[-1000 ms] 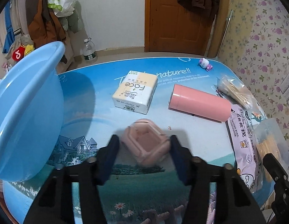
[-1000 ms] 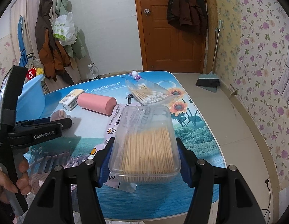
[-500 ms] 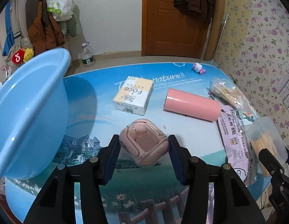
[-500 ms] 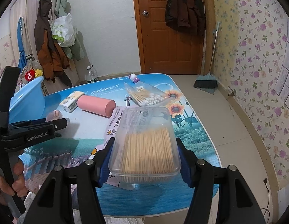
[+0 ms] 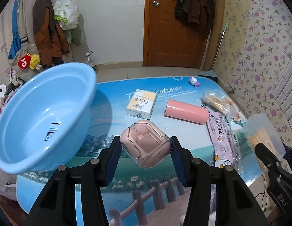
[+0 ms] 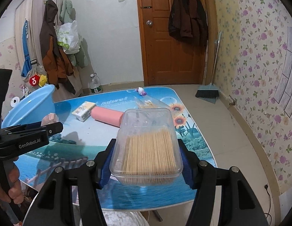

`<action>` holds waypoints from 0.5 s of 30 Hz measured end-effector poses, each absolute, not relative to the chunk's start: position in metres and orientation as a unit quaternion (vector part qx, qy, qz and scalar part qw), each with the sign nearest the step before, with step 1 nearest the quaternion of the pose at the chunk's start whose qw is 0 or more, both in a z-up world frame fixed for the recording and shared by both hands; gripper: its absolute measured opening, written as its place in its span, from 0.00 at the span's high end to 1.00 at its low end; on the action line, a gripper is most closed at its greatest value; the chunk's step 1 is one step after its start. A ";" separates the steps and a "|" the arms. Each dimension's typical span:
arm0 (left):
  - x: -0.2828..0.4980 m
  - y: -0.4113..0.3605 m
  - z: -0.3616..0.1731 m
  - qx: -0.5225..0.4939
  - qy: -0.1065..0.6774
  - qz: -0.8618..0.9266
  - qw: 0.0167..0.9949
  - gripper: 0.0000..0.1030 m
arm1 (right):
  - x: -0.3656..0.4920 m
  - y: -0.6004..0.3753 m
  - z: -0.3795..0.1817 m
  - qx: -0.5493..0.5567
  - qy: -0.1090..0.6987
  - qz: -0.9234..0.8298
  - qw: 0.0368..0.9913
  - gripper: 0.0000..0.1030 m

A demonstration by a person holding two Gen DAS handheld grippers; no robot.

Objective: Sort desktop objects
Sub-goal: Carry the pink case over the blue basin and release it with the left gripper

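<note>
Both hands carry something clear of the table (image 5: 112, 116). The left gripper (image 5: 145, 150) pinches a pink earbud case (image 5: 145, 146) just right of the blue basin (image 5: 42, 116), likely bound for it. The right gripper (image 6: 146, 160) clamps a clear toothpick box (image 6: 147, 143) by its long sides, farther right of the basin.

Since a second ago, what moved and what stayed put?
Both held things went up off the blue picture-printed table: the left gripper lifted the small pink see-through case, and the right gripper lifted the clear plastic box of toothpicks. Both grips stayed shut. The light blue plastic basin, yellow-and-white tissue pack and pink cylinder did not move.
</note>
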State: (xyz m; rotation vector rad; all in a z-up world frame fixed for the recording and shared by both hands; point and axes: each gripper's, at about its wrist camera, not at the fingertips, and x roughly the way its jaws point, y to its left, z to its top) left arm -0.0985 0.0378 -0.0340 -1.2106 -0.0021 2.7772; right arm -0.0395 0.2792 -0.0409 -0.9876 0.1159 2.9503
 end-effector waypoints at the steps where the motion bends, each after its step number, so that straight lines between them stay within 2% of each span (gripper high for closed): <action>1: -0.095 0.036 -0.031 -0.396 -0.003 0.917 0.057 0.52 | -0.037 0.277 -0.038 -0.315 0.037 0.948 0.014 0.39; 15: -0.037 -0.023 0.010 -0.346 -0.023 0.938 0.026 0.52 | -0.011 0.236 0.000 -0.282 0.017 0.959 -0.003 0.39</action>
